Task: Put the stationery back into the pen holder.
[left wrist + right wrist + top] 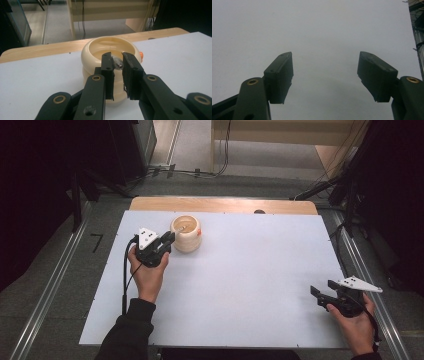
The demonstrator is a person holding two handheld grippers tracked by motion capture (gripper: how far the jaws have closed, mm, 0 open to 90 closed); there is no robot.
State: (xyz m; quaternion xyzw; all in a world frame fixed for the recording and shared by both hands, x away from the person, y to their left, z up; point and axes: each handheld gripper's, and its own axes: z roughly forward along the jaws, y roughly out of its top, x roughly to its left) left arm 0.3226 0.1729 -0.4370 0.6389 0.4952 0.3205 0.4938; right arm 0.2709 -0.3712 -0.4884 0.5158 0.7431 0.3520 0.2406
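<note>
So, what I see: my left gripper (167,240) is at the cream pot (186,234), and my right gripper (322,295) waits far away.
Cream pot: it stands upright on the white table (250,270), near the far left part, just in front of the wooden strip (225,205) at the back edge. It has a fat round rim and an orange bit (141,54) on its far side.
Small thing: a little shiny silver thing (118,63) sits between my left fingers (108,67), right over the near rim of the pot (I cannot tell what it is, it is too small and half hidden).
Left fingers: nearly pressed together, pinching that silver thing. A thin gap shows between them lower down.
Right fingers: spread wide, with nothing between them (279,75). They hang over bare white table near the right front corner.
Done, I think: the silver thing is in my grip and is at the mouth of the pot.
Left to do, I think: either lift it clear or let it drop inside. I cannot tell which way it is going from this one look.
Right hand's job: none that I can see yet, though it could hold the pot steady.
</note>
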